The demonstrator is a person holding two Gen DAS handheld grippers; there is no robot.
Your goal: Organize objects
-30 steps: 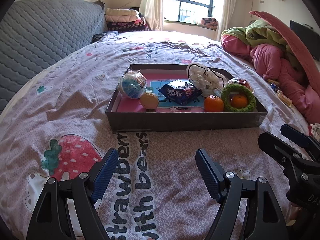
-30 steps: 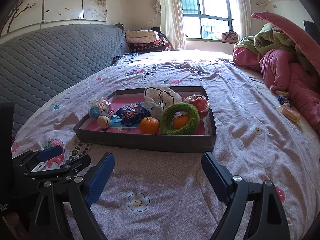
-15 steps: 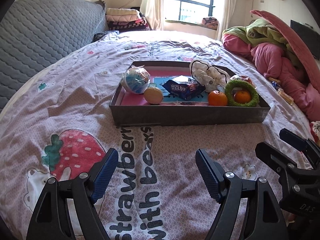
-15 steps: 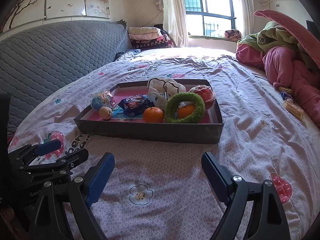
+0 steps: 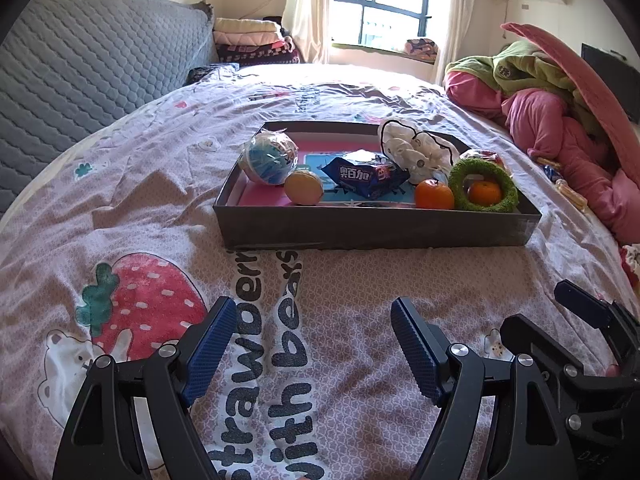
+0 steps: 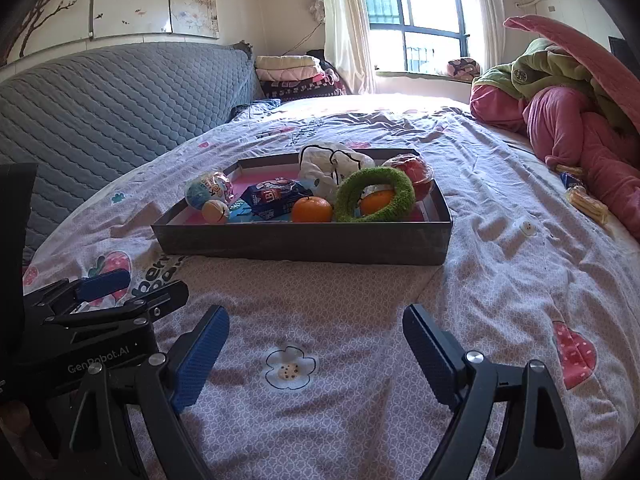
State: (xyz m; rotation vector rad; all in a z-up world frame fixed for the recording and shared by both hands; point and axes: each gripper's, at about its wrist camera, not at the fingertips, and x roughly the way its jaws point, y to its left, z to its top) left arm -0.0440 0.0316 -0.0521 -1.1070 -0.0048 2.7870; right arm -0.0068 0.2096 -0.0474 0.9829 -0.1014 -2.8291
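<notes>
Left tool (image 5: 310,316): fingers spread wide, empty, hovering over the bedspread (image 5: 120,208) short of the tray. Right tool (image 6: 316,324): fingers likewise spread wide, empty, beside the left tool on its right.

Tray (image 5: 376,230): shallow dark box with pink floor, resting on the bed, straight ahead of both tools and apart from them.

Contents, seen from the left tool:
- Wrapped blue ball (image 5: 270,156): far left corner of the tray.
- Small yellow ball (image 5: 303,187): just in front of the wrapped ball, near the front wall.
- Blue snack packet (image 5: 366,176): centre, lying flat.
- White plush item (image 5: 416,148): behind the packet, toward the back wall.
- Orange (image 5: 434,195): right of centre, near the front wall, touching the ring.
- Green fuzzy ring (image 5: 482,184): right end, propped up at an angle, a second orange (image 5: 485,193) sitting inside it.
- Red wrapped item (image 6: 414,174): far right corner, behind the ring, partly hidden.

Surroundings: grey quilted headboard (image 5: 80,72) to the left; heap of pink and green bedding (image 5: 560,112) to the right; folded blankets (image 5: 250,36) and window (image 5: 380,0) beyond the tray.
</notes>
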